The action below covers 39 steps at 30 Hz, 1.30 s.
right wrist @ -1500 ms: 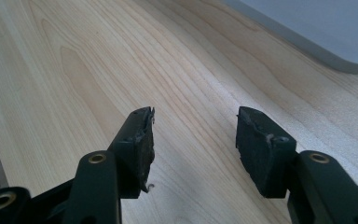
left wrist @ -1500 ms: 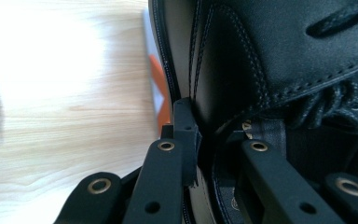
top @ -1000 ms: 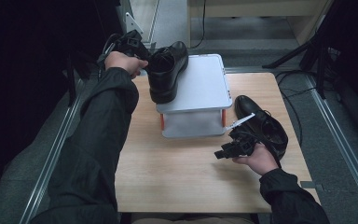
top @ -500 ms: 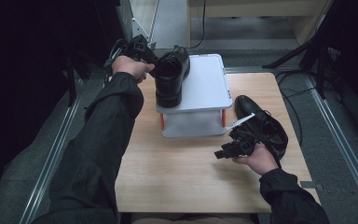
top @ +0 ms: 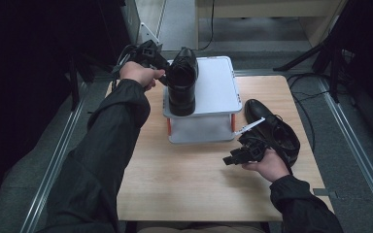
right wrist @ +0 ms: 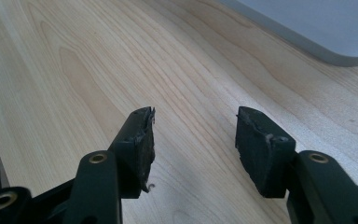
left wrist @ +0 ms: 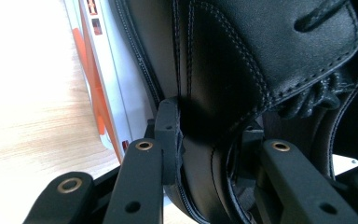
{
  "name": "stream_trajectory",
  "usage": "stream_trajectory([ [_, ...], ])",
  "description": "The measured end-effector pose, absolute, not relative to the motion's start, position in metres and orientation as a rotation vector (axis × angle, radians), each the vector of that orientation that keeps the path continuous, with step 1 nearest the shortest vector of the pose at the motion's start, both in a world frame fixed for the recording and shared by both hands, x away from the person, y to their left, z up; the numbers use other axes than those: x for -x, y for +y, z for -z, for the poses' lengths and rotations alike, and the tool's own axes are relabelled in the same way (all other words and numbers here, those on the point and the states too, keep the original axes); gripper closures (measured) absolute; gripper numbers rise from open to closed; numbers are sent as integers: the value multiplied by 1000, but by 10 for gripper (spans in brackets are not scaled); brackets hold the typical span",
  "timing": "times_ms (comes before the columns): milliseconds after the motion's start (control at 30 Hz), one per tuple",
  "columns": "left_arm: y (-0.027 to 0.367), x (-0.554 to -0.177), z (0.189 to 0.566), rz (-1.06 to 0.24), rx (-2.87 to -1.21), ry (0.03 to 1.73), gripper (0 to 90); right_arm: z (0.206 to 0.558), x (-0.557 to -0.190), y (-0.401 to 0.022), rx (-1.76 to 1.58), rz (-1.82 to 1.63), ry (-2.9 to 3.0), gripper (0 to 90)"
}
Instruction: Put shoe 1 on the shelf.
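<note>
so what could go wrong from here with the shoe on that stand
1. The left gripper pinches only the side wall of the shoe at its opening. That wall is soft leather, so it may slip out or the shoe may swing if lifted.
2. The shoe's toe sticks out over the front edge of the white stand. Let go carelessly, it could tip off onto the table.
3. The right gripper, open, sits close beside the second shoe and could knock it.
</note>
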<state>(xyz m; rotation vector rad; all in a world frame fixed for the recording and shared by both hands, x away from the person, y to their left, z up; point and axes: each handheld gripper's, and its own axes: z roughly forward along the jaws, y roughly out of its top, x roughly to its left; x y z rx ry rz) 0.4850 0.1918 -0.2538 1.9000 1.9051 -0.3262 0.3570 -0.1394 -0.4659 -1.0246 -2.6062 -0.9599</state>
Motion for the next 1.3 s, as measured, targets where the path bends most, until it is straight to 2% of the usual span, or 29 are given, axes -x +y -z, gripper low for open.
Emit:
stream_trajectory([
  [200,196,-484,251,332,-1898,1885,648,466,-357,-140,1029,961,-2604,475],
  [867,227,-457,221,291,-1912,1772,604,466,-358,-141,1038,952,-2605,474],
  [1033,240,-451,225,303,-1884,1764,595,466,-358,-142,1040,953,-2606,474],
  [1300,265,-444,252,314,-1851,1795,593,467,-358,-140,1040,953,-2604,474],
])
